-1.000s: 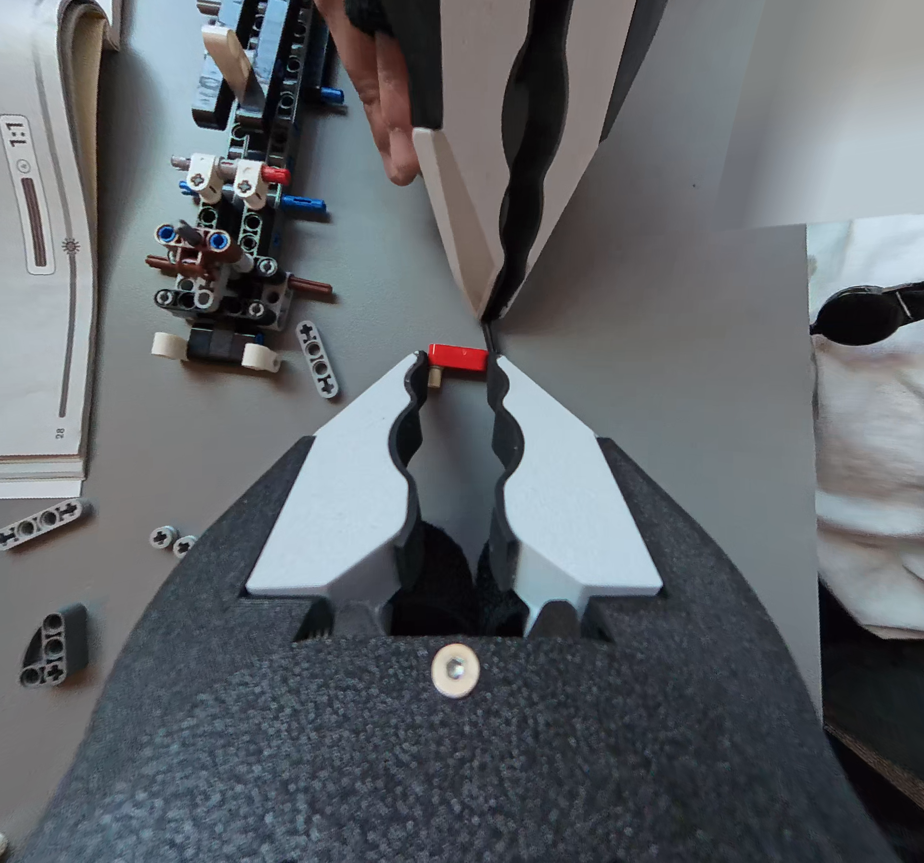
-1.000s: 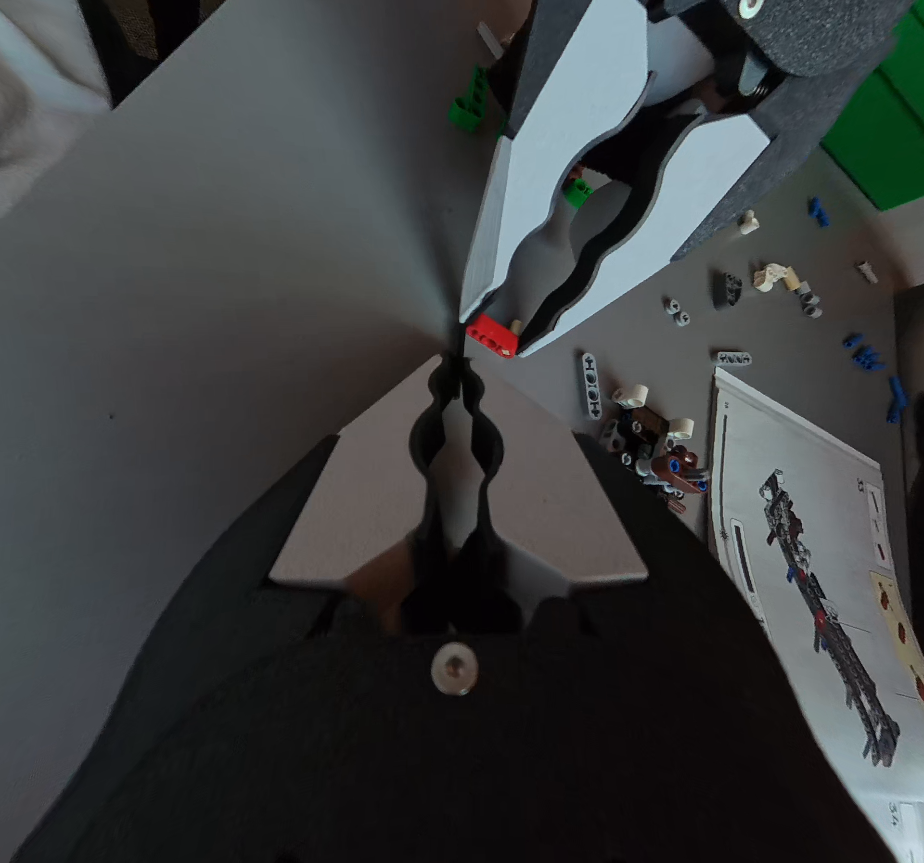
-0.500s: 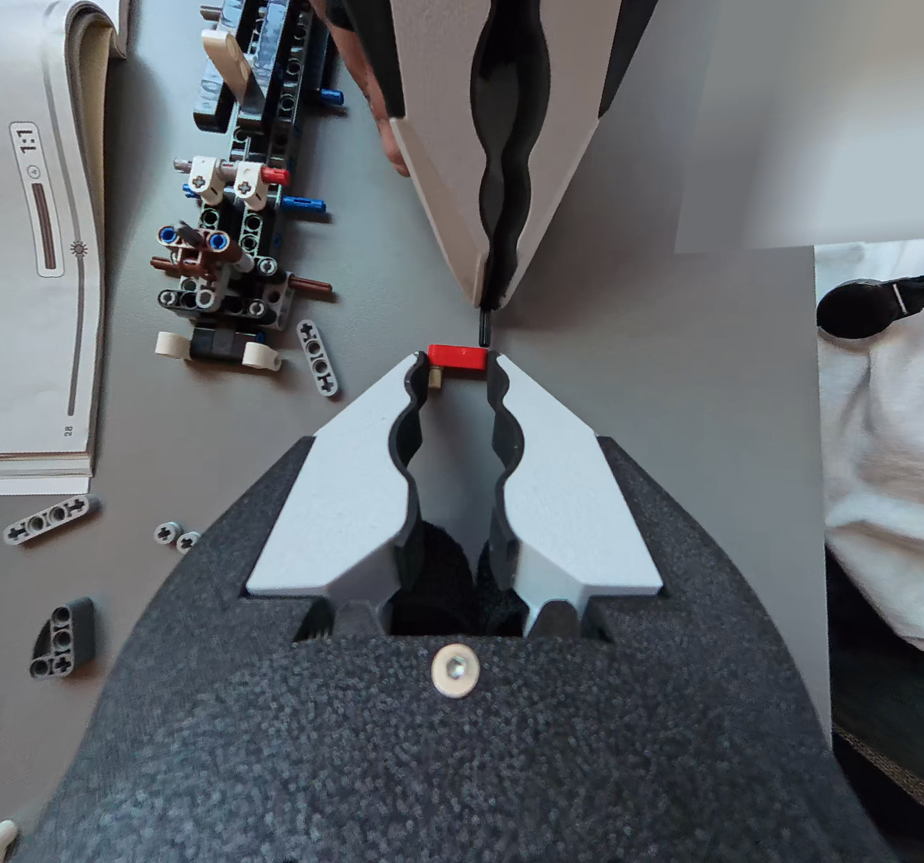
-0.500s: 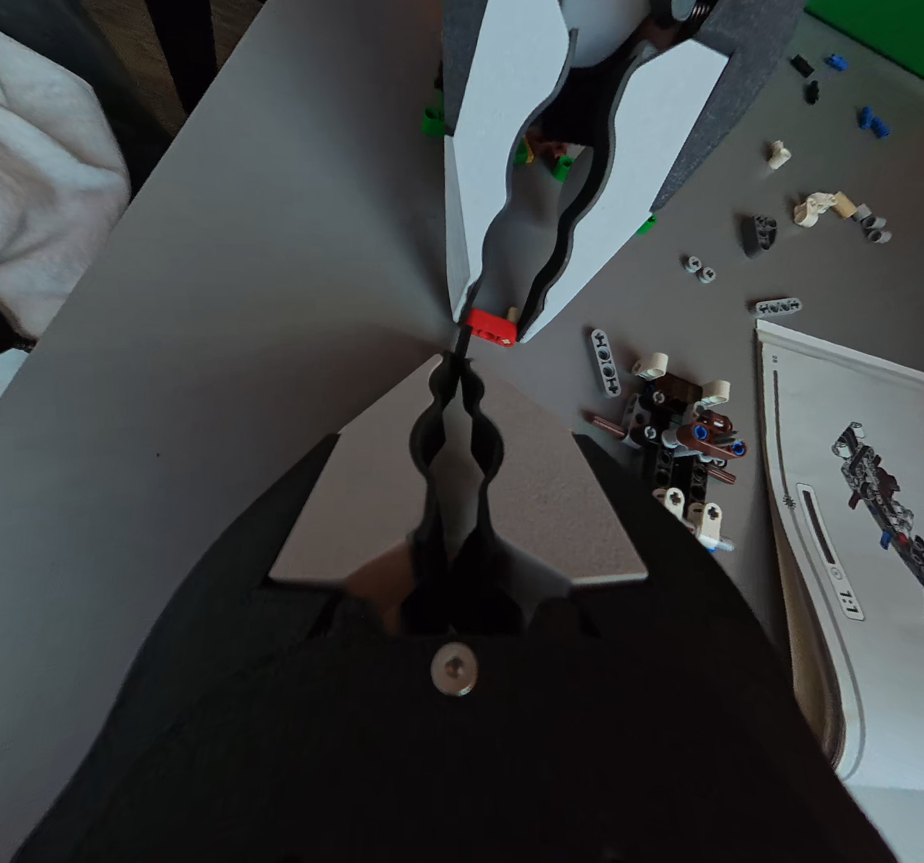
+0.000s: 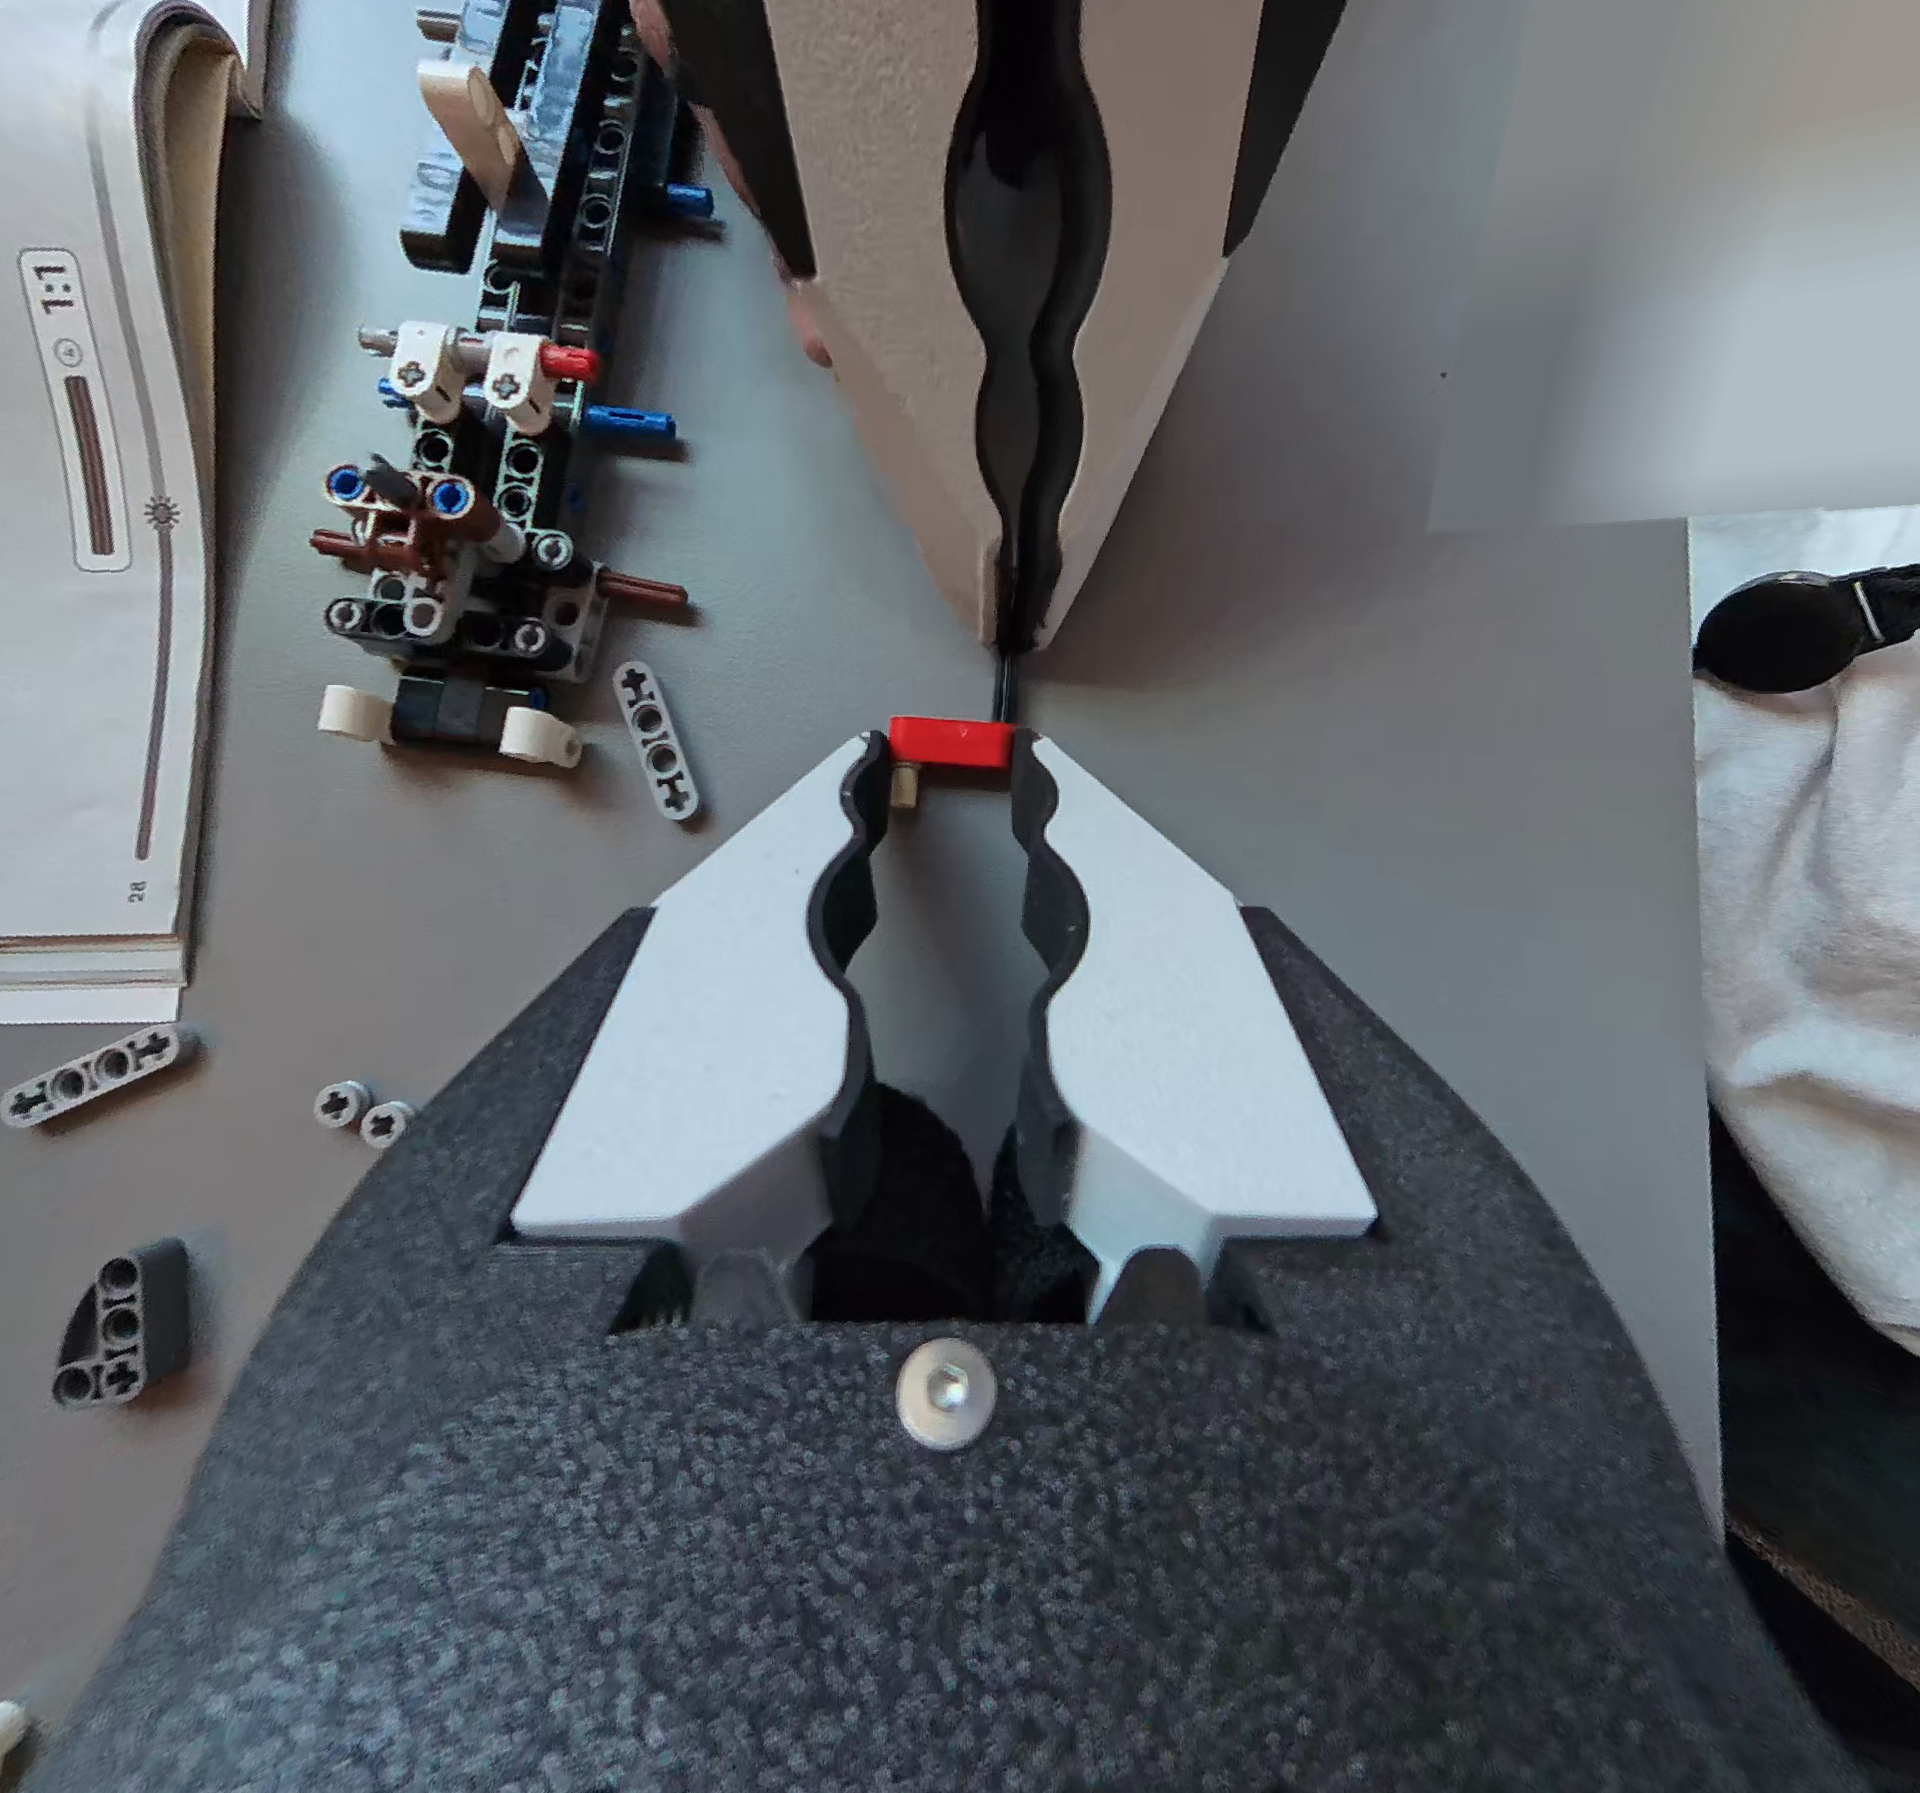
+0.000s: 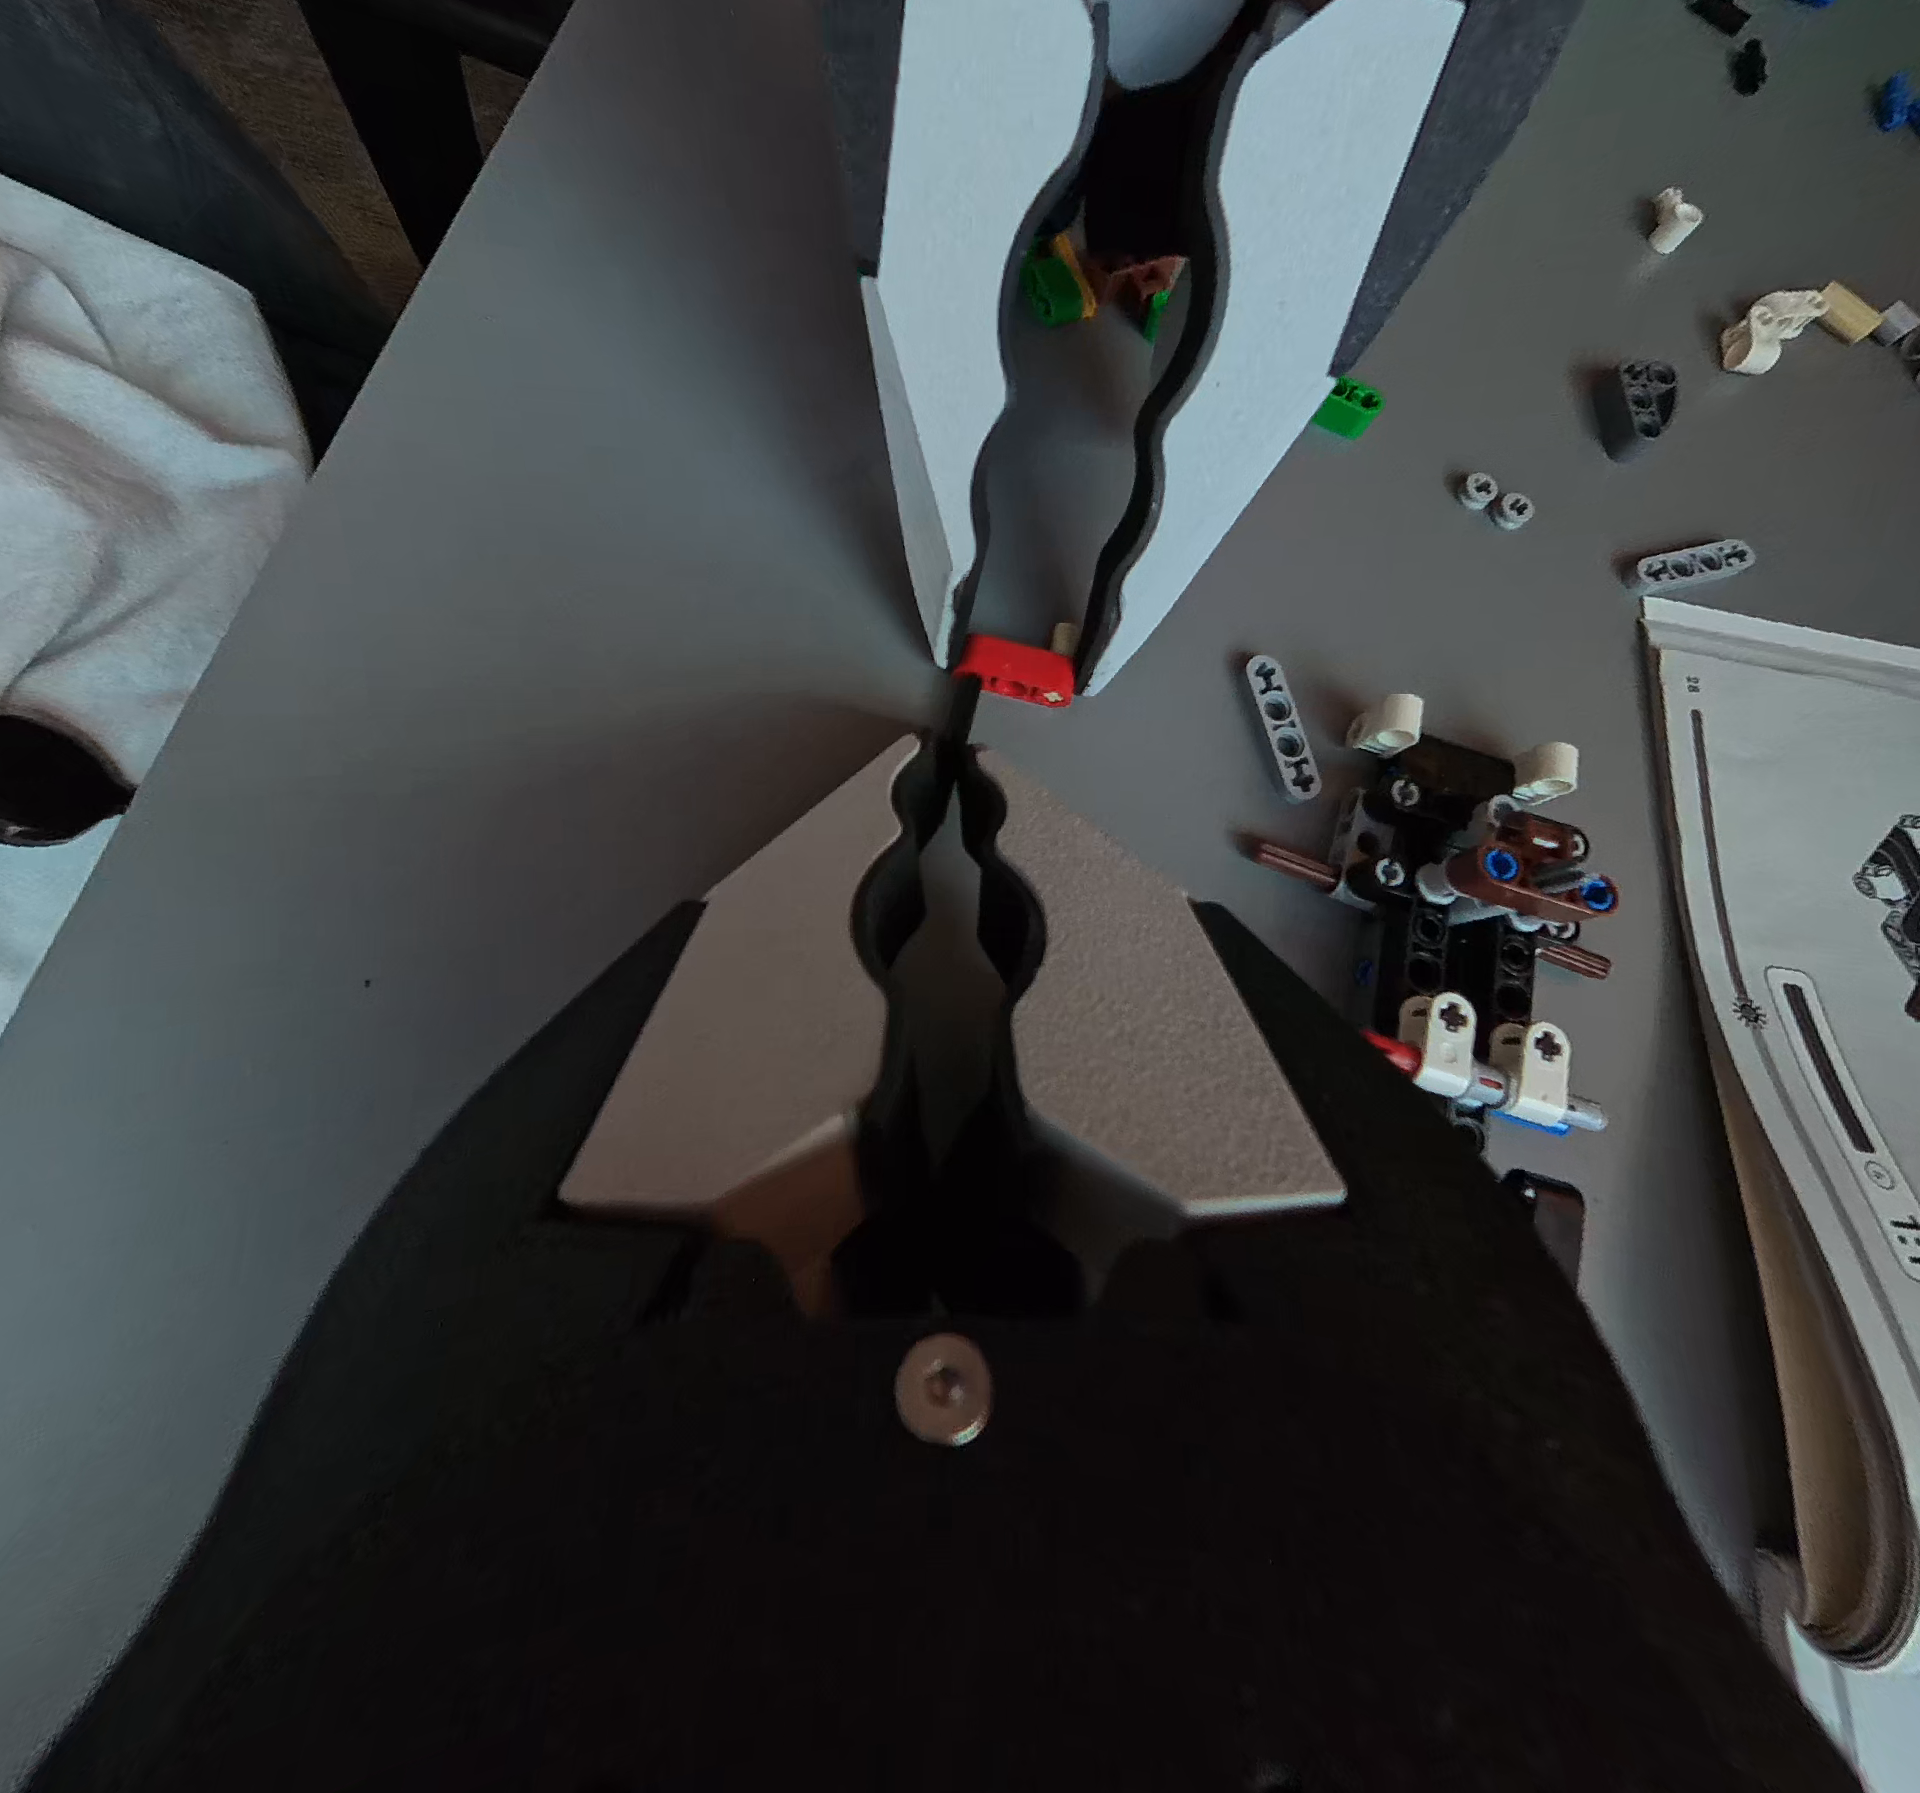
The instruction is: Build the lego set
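Now my left tongs point(image 5: 951, 756) pinch the red beam point(image 5: 950, 742) crosswise; right tongs point(image 6: 951, 756), clamped on a black pin point(image 6: 961, 717), point it end-on at the beam.

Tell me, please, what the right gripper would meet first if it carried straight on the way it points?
Most likely the red brick held in the left gripper. The black pin in the right gripper already reaches its end, though depth is hard to judge.

Speckled black tongs point(image 5: 951, 741) bodies, pale grey wedge fingers point(image 5: 727, 1016), wavy black pads, silver screw point(image 5: 945, 1393).
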`<state>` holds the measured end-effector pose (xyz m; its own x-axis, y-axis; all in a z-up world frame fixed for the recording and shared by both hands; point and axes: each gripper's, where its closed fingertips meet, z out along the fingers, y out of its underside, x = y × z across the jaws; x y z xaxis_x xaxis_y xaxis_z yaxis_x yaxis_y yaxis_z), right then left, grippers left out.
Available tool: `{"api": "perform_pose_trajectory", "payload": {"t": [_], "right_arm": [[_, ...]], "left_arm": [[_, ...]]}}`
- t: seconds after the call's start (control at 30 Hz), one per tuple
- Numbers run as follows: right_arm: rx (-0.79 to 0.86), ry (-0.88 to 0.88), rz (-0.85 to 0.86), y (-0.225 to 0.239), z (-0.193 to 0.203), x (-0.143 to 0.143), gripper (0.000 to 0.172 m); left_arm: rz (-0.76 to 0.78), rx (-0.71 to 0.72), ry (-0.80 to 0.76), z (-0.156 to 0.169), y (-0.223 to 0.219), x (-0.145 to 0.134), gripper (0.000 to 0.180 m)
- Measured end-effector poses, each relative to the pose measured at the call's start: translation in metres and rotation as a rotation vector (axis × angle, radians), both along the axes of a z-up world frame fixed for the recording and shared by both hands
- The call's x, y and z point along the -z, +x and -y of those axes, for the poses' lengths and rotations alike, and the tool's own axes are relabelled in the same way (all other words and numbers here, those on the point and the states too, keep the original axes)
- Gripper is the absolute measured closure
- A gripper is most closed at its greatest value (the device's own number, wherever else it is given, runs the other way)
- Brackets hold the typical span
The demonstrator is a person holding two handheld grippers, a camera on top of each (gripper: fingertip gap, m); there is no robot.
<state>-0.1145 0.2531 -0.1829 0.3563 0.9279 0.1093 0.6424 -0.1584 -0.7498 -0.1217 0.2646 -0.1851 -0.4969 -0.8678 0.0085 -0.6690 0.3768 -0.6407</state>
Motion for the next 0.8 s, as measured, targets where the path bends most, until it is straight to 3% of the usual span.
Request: {"api": "perform_pose_trajectory", "payload": {"t": [0.3, 0.67, 0.8], "right_arm": [[0.007, -0.015, -0.006, 0.0002, -0.0012, 0.0001, 0.170], [0.076, -0.213, -0.083, -0.0014, 0.0013, 0.0013, 0.171], [0.070, -0.179, -0.079, -0.0009, 0.0000, -0.0001, 0.170]], "left_arm": [[0.009, 0.002, -0.012, -0.0002, -0.0002, 0.0000, 0.158], [0.013, 0.000, -0.009, -0.0004, -0.0001, 0.0001, 0.158], [0.015, 0.000, -0.012, -0.0004, -0.0001, 0.0002, 0.158]]}}
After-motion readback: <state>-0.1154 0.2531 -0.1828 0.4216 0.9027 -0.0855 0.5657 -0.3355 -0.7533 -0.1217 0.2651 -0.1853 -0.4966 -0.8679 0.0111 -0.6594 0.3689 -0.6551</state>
